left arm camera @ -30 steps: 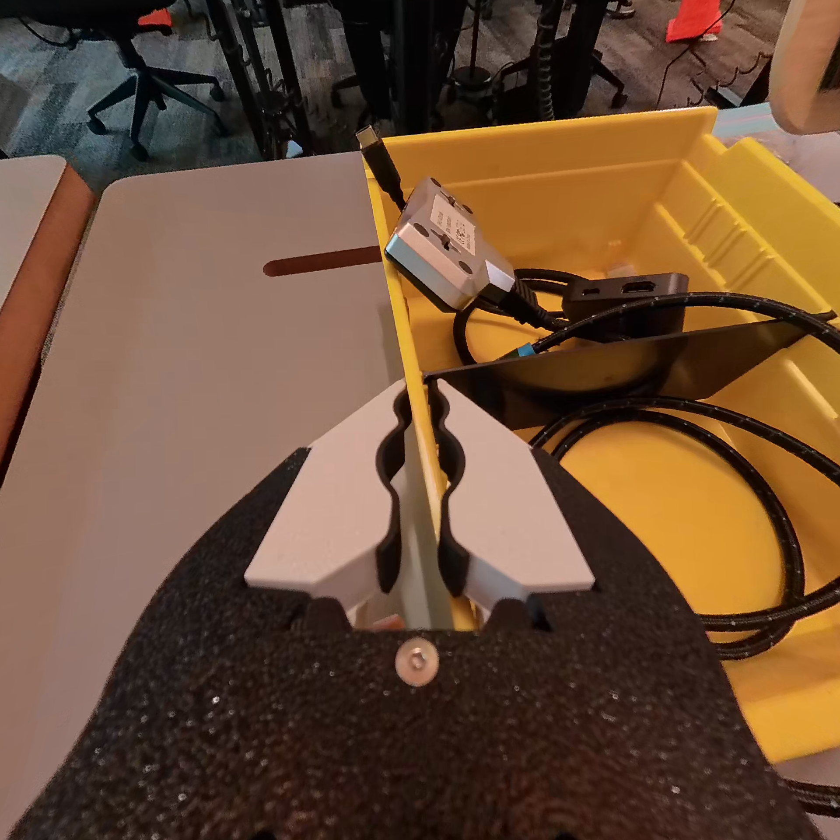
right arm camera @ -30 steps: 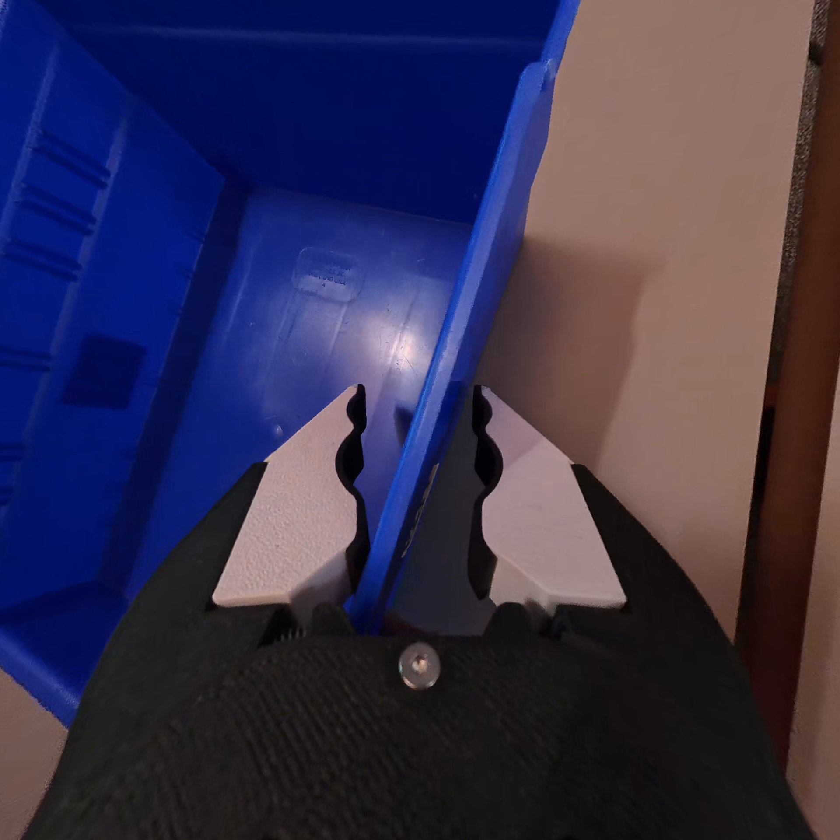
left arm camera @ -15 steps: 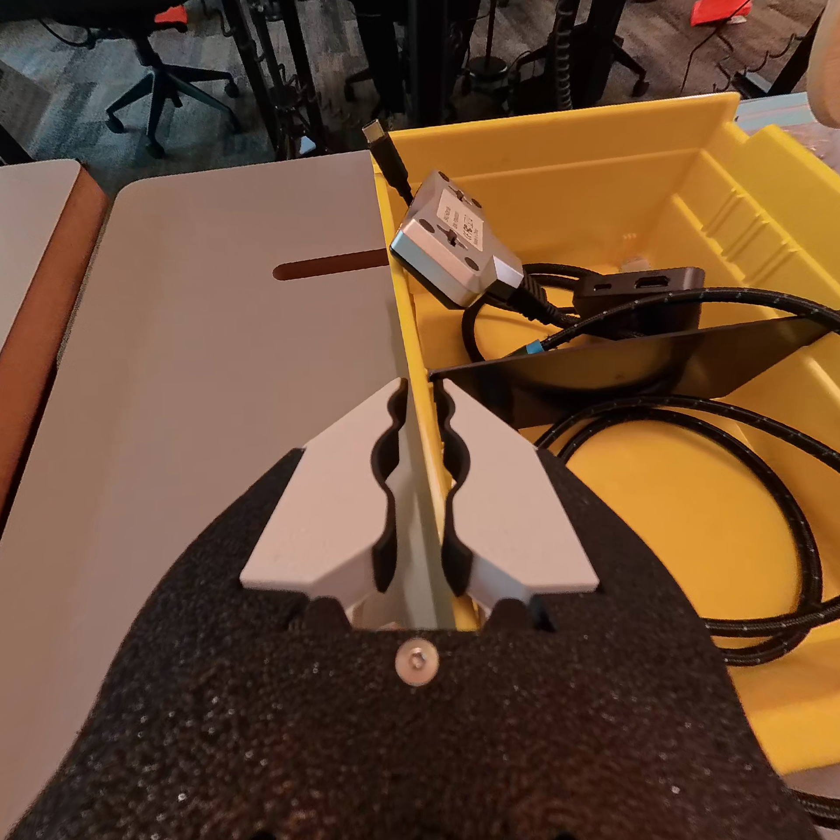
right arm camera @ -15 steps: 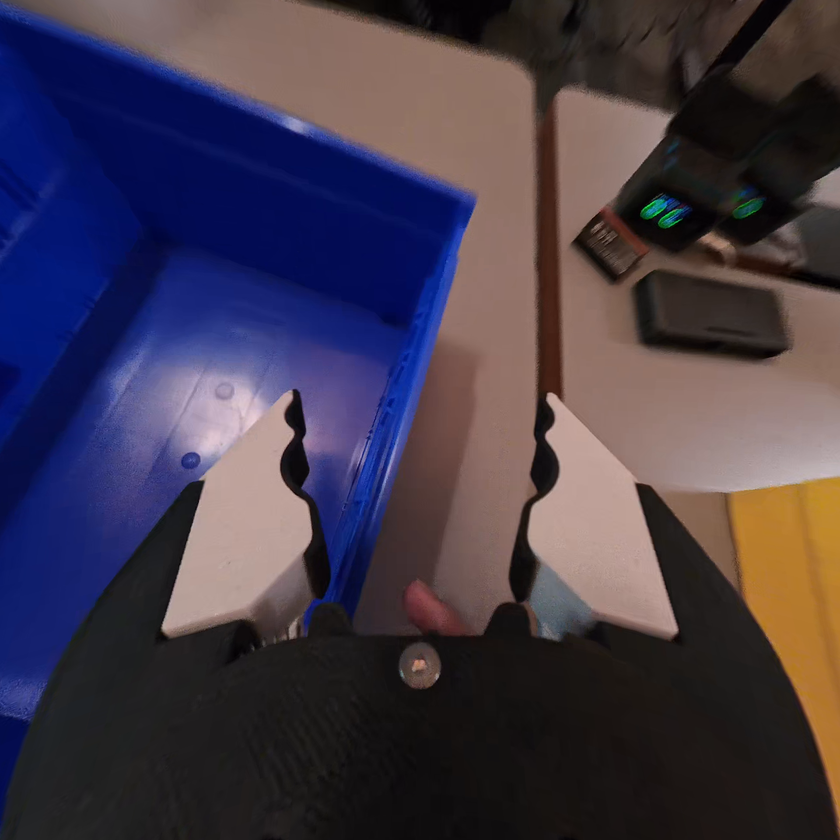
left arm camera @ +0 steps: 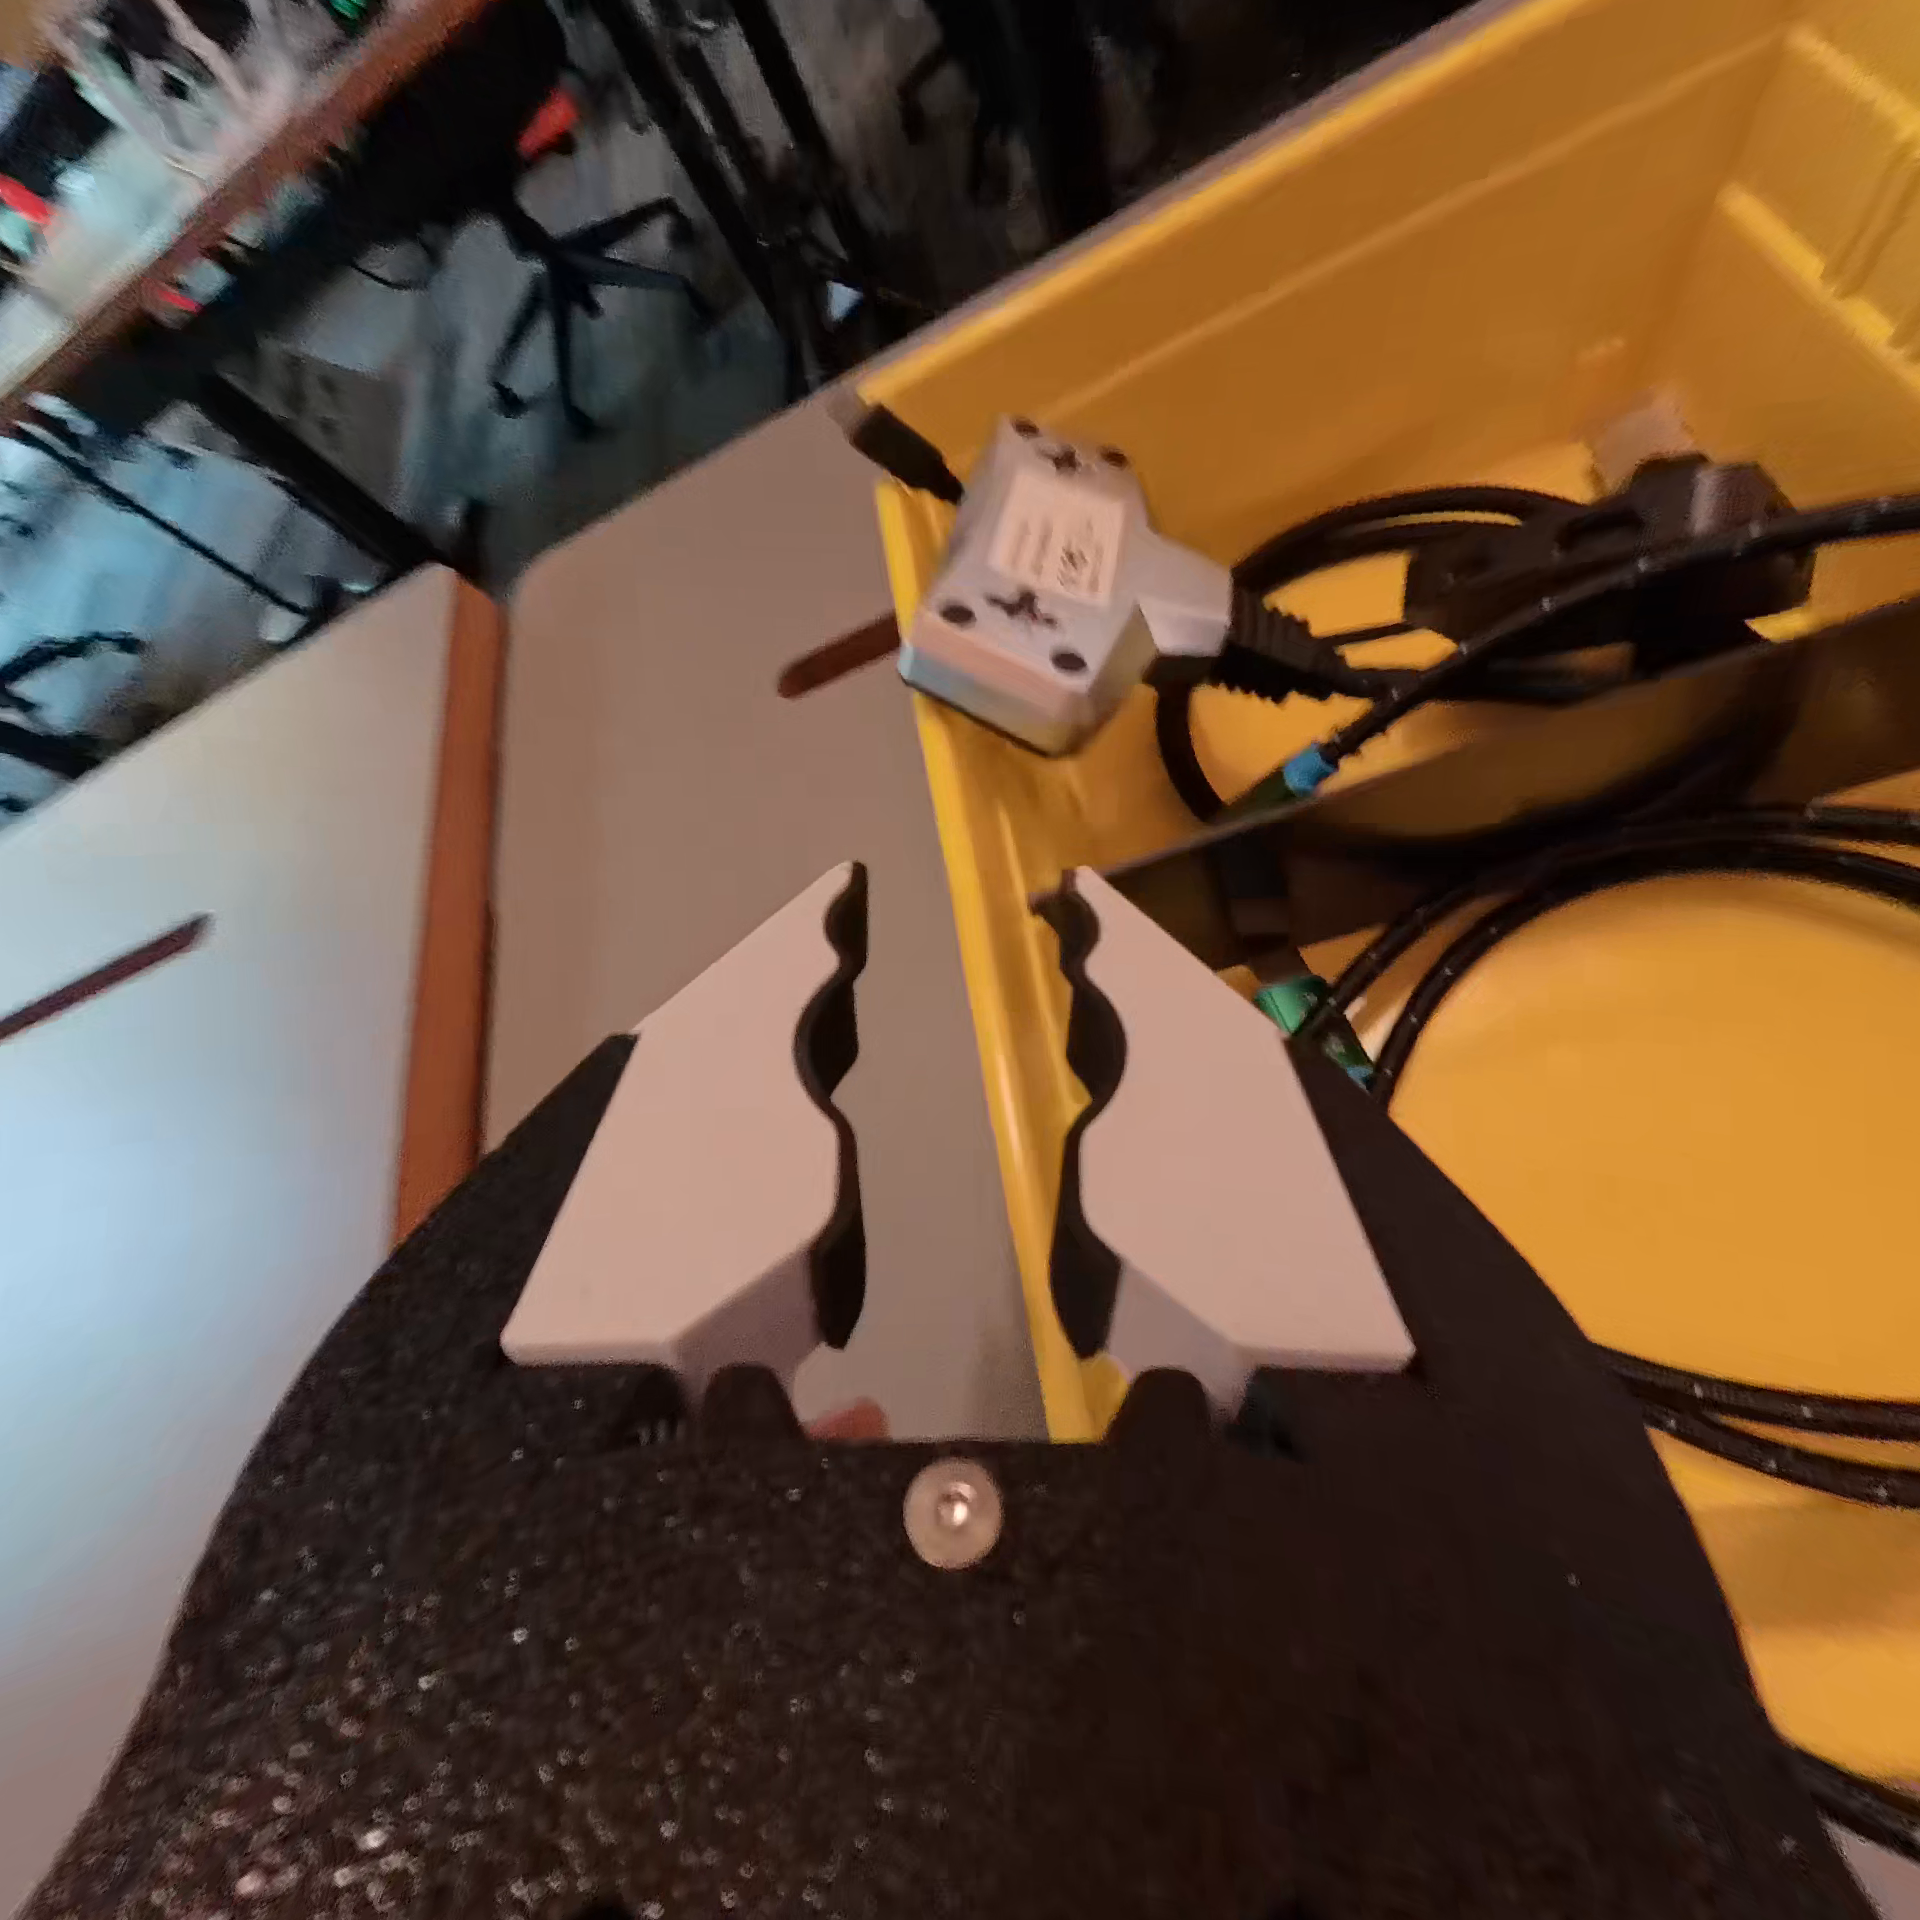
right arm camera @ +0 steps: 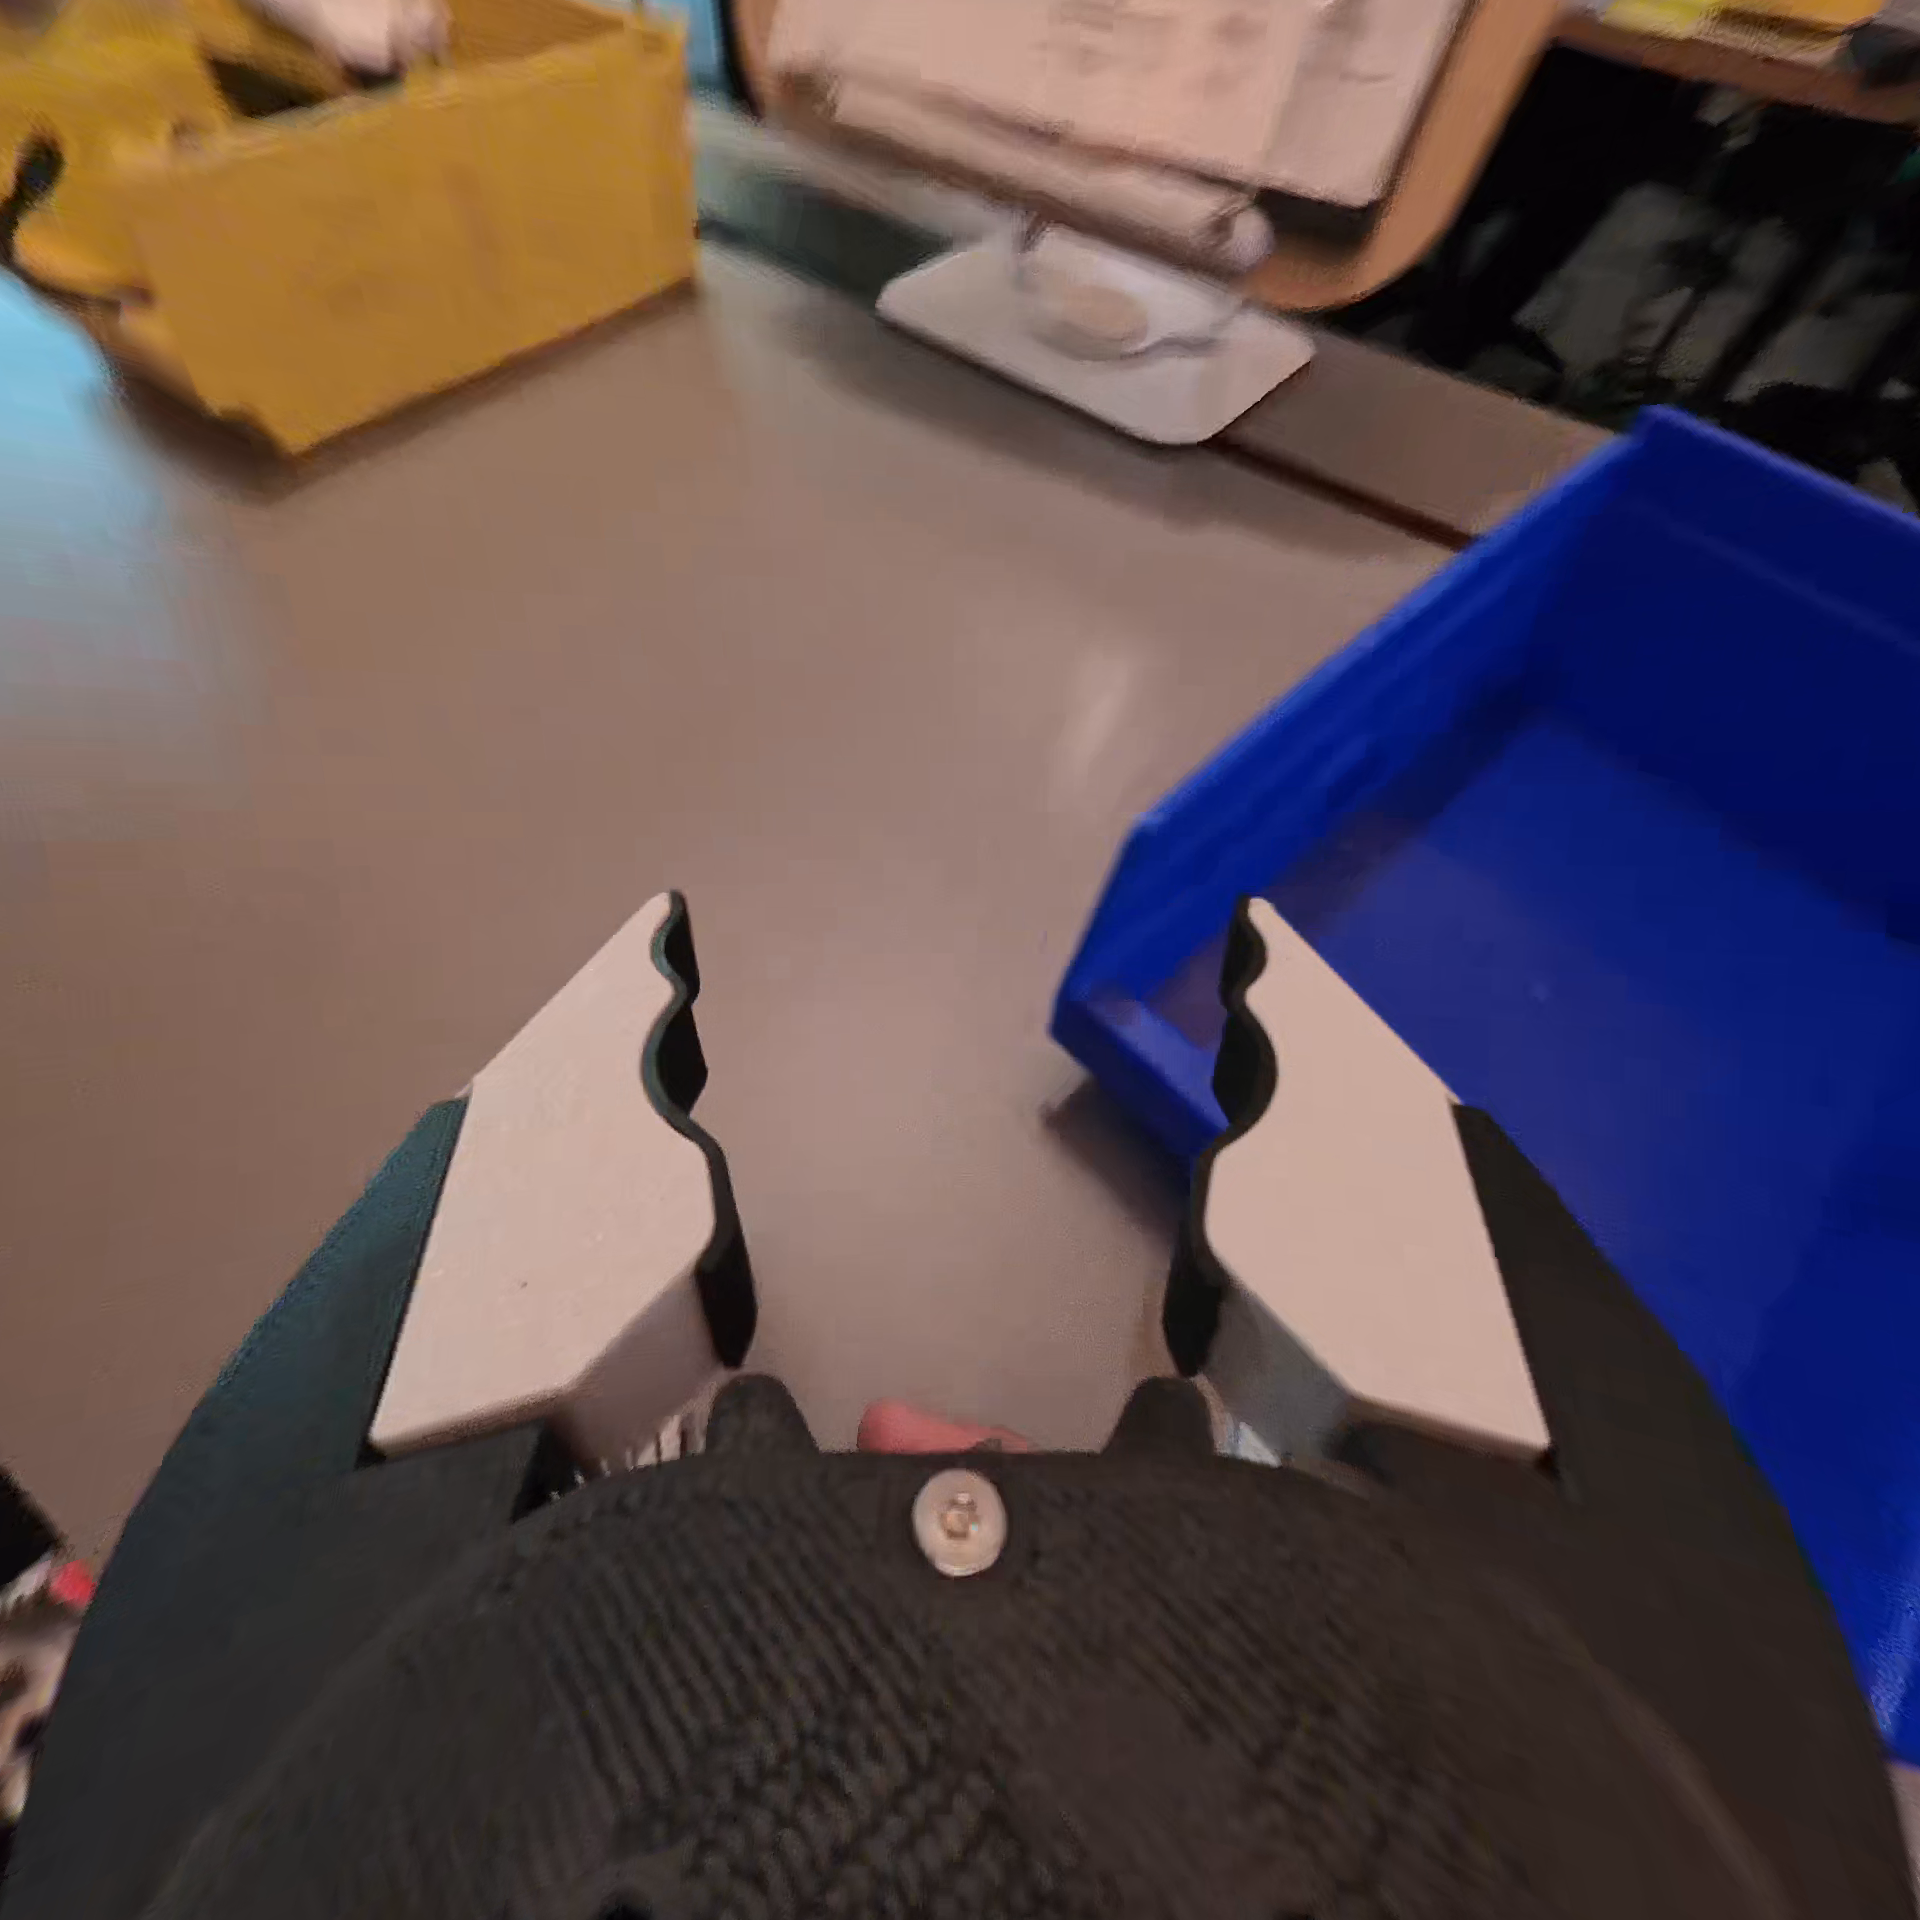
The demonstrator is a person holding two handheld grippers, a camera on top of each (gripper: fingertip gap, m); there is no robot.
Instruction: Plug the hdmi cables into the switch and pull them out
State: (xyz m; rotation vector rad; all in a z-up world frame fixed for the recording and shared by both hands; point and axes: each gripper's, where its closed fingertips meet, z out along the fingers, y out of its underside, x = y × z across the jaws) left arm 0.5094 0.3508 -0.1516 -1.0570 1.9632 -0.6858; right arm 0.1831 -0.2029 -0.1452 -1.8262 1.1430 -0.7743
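A silver switch box (left arm camera: 1039, 592) leans on the left wall of a yellow bin (left arm camera: 1351, 260), with a black plug (left arm camera: 1273, 634) at its right end. Black braided HDMI cables (left arm camera: 1621, 935) coil in the bin around a black divider (left arm camera: 1558, 717). A dark adapter (left arm camera: 1673, 520) lies behind them. My left gripper (left arm camera: 966, 883) is open, and the bin's left wall runs between its jaws, close to the right finger. My right gripper (right arm camera: 964, 909) is open and empty over the bare table, with a blue bin (right arm camera: 1558, 831) just to its right.
The blue bin is empty. In the right wrist view the yellow bin (right arm camera: 416, 229) stands at the far left and a white stand base (right arm camera: 1091, 343) at the back. Office chairs and desk legs lie beyond the table's far edge (left arm camera: 665, 488).
Both grippers have opened. The left has let go of the yellow bin's wall and tilted. The right has let go of the blue bin's wall and swung left, away from it.
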